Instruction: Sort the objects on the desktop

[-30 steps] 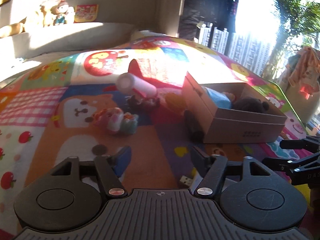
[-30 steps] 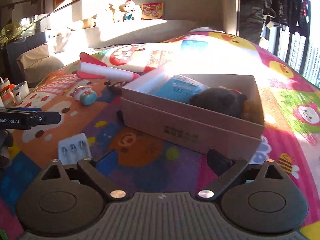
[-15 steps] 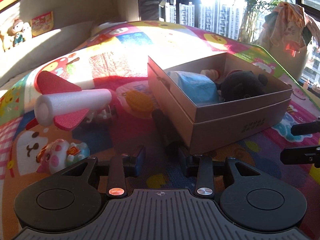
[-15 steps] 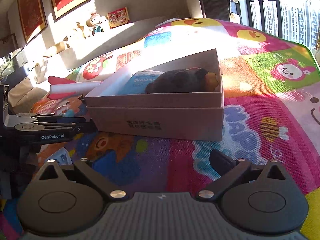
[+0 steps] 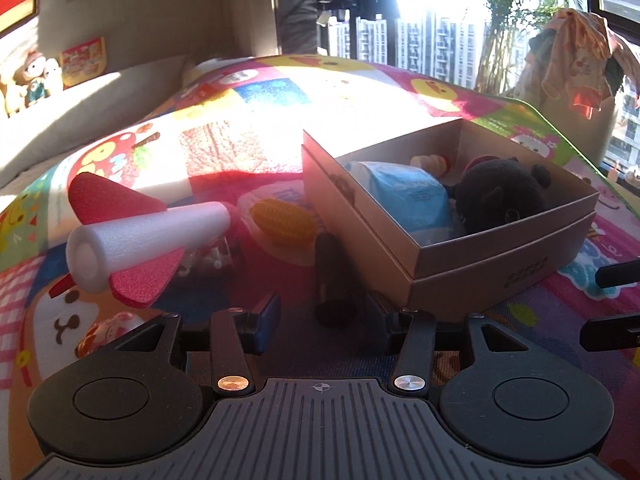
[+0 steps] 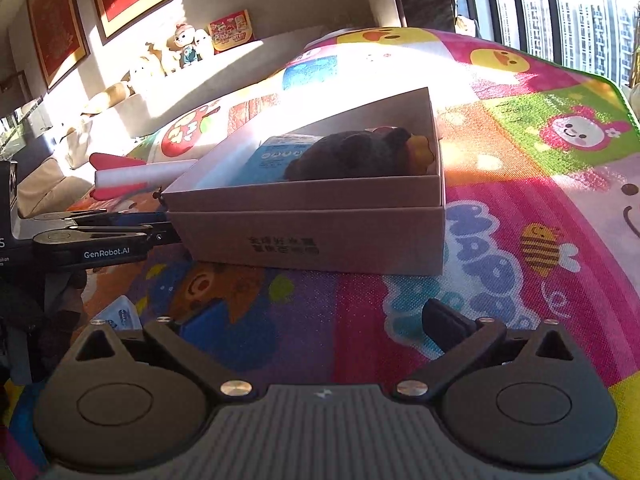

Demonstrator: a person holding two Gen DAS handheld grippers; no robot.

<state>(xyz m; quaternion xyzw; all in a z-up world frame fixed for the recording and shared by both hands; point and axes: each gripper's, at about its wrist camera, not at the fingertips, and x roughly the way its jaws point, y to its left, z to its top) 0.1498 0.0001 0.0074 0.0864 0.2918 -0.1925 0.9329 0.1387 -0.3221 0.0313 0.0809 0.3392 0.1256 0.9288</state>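
Left gripper (image 5: 322,318): jaws part-way apart and opening; a dark cylinder (image 5: 330,280) lies on the play mat (image 5: 248,120) just ahead, its near end between the fingertips, pads not seen pressing on it; cardboard box (image 5: 496,256) just ahead and to the right, touching or nearly touching the cylinder (cannot tell which).

Right gripper (image 6: 312,320): jaws spread wide, only mat between them; the box (image 6: 320,236) sits ahead, well clear of its tips.

Seen only from the left wrist: foam rocket (image 5: 148,232) ahead-left in full, white tube with red fins; small painted figurine (image 5: 102,330) near the left finger; the cylinder; a striped item deep in the box.

Seen only from the right wrist: left gripper (image 6: 160,234) from the side, reaching in at the box's left corner; a white packet (image 6: 120,314) on the mat near the left finger.

Both views: blue pack (image 5: 408,200) and dark plush toy (image 5: 500,196) inside the box.

Writing: "GenRobot.AI" on the left gripper's arm; printed characters on the box front, too blurred to read; "NAP" in bubble letters on the mat, ahead-right.
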